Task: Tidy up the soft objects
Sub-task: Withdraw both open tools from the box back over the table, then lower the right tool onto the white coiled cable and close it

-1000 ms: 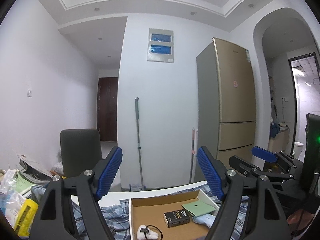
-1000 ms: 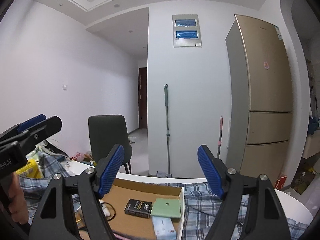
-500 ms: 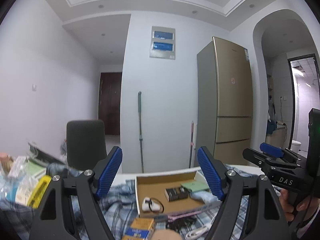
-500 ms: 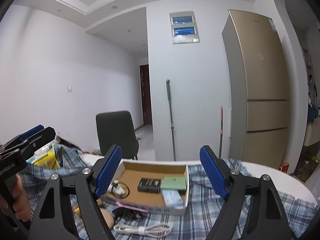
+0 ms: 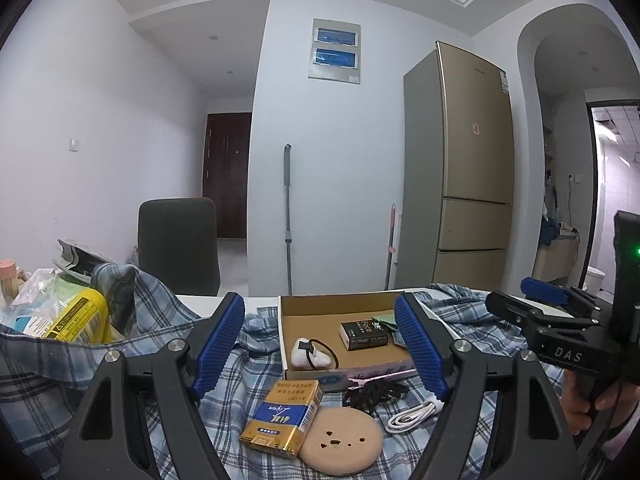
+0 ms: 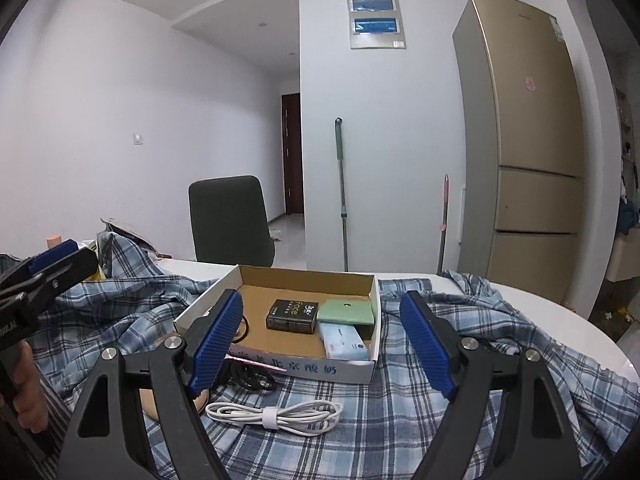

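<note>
While both tongs stood spread and held nothing, the plaid shirt (image 6: 460,364) lay crumpled across the desk (image 6: 576,320), spreading under and to both sides of the cardboard box (image 6: 372,312). Its long axis ran side to side; which way its collar pointed could not be told. The right tongs (image 6: 320,344) faced the box, the left tongs (image 5: 320,344) just left of it. Below the box lay a white cable (image 6: 276,414).

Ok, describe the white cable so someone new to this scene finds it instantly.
Start at the open cardboard box sitting on the blue plaid shirt that covers the table. Just in front of its printed front wall lies the white cable, coiled flat and cinched by a white band, unlike the loose black cord beside it.
</note>
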A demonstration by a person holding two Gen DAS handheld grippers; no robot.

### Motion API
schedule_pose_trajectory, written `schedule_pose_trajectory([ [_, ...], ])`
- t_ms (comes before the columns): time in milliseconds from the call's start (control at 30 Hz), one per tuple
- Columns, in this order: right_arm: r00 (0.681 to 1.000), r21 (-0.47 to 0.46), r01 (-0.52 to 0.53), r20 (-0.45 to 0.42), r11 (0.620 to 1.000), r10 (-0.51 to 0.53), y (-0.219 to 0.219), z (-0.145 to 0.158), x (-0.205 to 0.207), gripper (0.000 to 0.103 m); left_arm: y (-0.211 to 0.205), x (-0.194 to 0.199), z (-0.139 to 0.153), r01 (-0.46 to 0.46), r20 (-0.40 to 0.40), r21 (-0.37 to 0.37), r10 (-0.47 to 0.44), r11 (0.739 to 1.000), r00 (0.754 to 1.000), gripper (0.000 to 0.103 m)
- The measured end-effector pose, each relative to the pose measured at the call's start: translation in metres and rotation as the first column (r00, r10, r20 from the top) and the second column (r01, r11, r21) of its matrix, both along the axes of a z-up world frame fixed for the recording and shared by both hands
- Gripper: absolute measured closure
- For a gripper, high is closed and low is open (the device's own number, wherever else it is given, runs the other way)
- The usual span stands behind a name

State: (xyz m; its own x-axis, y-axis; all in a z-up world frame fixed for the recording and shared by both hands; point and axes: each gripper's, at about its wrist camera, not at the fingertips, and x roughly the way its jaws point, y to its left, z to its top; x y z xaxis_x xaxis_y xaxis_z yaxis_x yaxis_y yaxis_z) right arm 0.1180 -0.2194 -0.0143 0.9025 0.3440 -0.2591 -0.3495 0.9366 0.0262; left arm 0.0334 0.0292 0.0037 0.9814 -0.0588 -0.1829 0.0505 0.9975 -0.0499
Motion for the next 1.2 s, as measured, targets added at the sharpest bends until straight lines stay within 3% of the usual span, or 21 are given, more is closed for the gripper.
schedule_pose_trajectory([
  [233,1.0,0.01,0.002,-0.005,1.0,-0.002,-0.003,0.001,0.0,0.022,-0.001,0.002,-0.003,-0.008,-0.006,0.009,0.008,1.0,1.0,0.023],
  [433,1.0,0.002,0.0,0.003,1.0,0.0,0.0,0.002,-0.001,0.014,0.01,0.004,-0.005,-0.025,-0.011,-0.044,0.024,0.999,1.0,0.0],
  [600,1.0,-0.001,0.003,-0.008,1.0,-0.003,0.0,0.002,0.002,0.001,0.013,0.008,-0.006,-0.034,-0.032,-0.061,0.032,0.998,0.999,0.0],
  [933,0.999,-0.02,-0.006,-0.041,1.0,0.006,0.005,0.001,0.007,0.0,0.011,0.013,-0.007,-0.033,-0.069,-0.05,0.029,0.998,0.997,0.0],
  [1100,0.989,-0.008,-0.031,-0.142,0.999,0.03,0.007,0.005,0.017,0.0,0.011,0.021,-0.009,-0.018,-0.12,-0.051,0.012,0.999,0.993,0.0],
  [1200,0.977,-0.07,-0.063,-0.208,0.996,0.047,0.018,0.004,0.024,0.0,0.017,0.032,-0.012,-0.007,-0.177,-0.08,-0.007,0.997,0.984,0.0],
])
